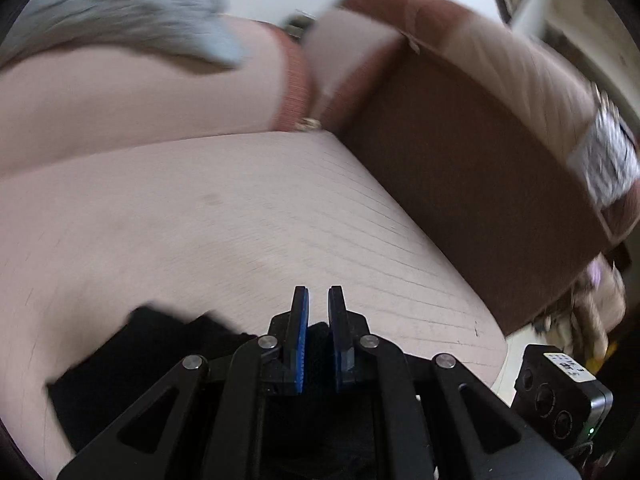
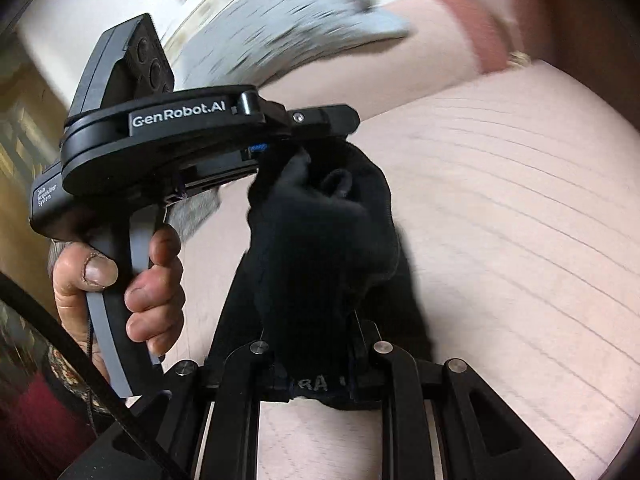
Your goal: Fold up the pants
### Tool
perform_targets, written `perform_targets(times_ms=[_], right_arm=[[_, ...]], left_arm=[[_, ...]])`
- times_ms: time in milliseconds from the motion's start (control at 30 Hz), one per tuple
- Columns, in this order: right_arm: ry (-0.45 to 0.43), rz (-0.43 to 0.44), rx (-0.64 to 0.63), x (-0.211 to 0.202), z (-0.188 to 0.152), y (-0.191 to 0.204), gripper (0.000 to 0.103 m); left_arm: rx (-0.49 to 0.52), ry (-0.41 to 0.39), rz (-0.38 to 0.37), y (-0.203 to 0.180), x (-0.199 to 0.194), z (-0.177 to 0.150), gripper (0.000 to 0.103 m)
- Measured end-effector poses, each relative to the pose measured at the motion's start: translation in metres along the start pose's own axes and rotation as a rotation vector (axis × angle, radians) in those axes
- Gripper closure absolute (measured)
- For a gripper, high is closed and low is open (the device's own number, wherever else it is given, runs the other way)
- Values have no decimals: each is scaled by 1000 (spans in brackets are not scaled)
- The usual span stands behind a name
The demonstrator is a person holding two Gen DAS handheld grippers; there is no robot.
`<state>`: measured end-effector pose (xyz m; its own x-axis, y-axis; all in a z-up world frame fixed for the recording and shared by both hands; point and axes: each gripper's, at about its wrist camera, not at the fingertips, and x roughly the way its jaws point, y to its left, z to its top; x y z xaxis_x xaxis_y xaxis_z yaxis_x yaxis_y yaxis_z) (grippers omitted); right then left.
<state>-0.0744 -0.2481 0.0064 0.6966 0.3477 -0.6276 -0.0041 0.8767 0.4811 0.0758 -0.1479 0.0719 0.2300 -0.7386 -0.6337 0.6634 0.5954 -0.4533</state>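
Observation:
The black pants (image 2: 324, 236) hang bunched between both grippers above a pale pink sofa seat (image 2: 500, 240). My right gripper (image 2: 320, 364) is shut on the pants' waistband edge, and the cloth hides its fingertips. My left gripper (image 2: 280, 148) comes in from the left of the right wrist view, held in a hand, and is shut on the upper fold of the pants. In the left wrist view my left gripper (image 1: 318, 304) has its jaws nearly together with black cloth (image 1: 132, 360) behind and below them.
A grey garment (image 1: 132, 8) lies on the sofa's back cushion; it also shows in the right wrist view (image 2: 288, 16). The brown sofa arm (image 1: 460, 168) rises at the right. The pink seat (image 1: 240, 220) stretches ahead.

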Motion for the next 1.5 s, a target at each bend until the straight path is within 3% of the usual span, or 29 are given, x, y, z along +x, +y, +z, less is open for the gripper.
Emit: perform_targets(times_ms=[200, 333, 633, 767, 967, 1033, 1100, 1200, 1267, 1300, 1333, 1500], right_arm=[[112, -99, -255, 65, -13, 73, 84], [135, -171, -388, 94, -25, 103, 83], [136, -220, -530, 106, -44, 141, 83], [161, -216, -564, 115, -58, 150, 83], [233, -178, -629, 128, -60, 156, 56], [235, -72, -561, 108, -50, 148, 41], [214, 4, -457, 85, -35, 135, 39], [161, 40, -299, 61, -8, 113, 39], [151, 22, -215, 63, 17, 99, 51], [154, 8, -190, 67, 26, 94, 66], [172, -6, -179, 77, 34, 91, 73], [339, 41, -170, 144, 49, 104, 76]], left_arm=[[-218, -87, 0, 86, -42, -45, 100], [-327, -121, 11, 124, -51, -62, 101], [-437, -225, -16, 148, -92, -99, 103], [-474, -242, 25, 162, -104, -111, 103], [-585, -293, 138, 179, -134, -136, 99], [-588, -306, 182, 179, -147, -145, 93], [-570, -331, 234, 173, -159, -151, 88], [-538, -352, 252, 157, -164, -160, 86], [-505, -339, 234, 143, -158, -162, 86], [-479, -320, 232, 135, -153, -162, 86], [-457, -293, 239, 130, -147, -163, 85], [-484, -137, 264, 133, -110, -177, 85]])
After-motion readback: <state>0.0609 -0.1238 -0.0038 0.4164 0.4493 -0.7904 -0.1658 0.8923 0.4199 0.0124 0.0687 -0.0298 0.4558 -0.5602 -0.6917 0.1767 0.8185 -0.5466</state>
